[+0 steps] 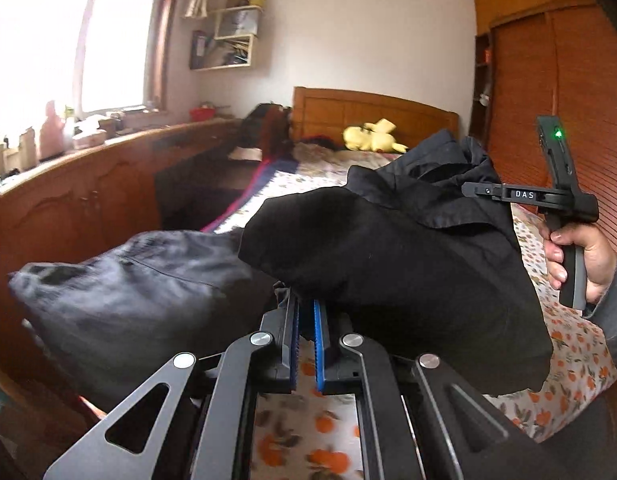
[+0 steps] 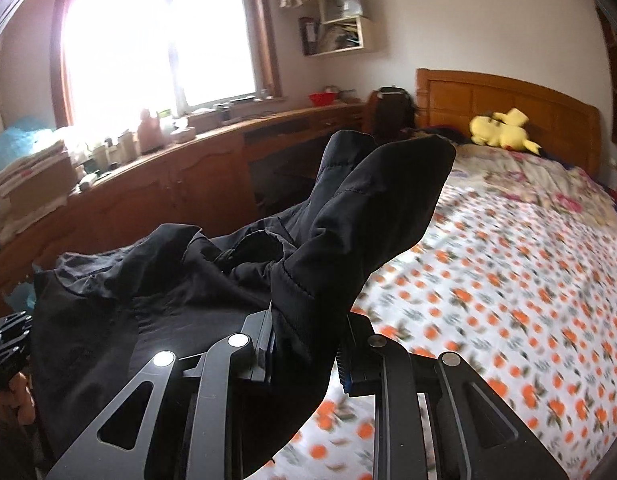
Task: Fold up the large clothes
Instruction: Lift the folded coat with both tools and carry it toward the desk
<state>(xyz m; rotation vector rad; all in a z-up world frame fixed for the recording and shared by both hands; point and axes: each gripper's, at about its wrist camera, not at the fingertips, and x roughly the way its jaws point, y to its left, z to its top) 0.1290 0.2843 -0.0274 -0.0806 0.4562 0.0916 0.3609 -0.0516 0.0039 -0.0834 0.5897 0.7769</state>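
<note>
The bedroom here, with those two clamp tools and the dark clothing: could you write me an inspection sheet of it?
Surface: bed with an orange-print sheet, under the held clothing.
Job's things: black jacket, bunched and lifted off the bed, not folded yet.
Clutter: yellow plush by the headboard; bottles and a red bowl on the counter.
Grippers: left gripper shut on a jacket edge; right gripper clamped on thick jacket fabric, held by the right hand.
Cables: nothing seen.
Surroundings: bright window, wall shelf, wooden wardrobe.
</note>
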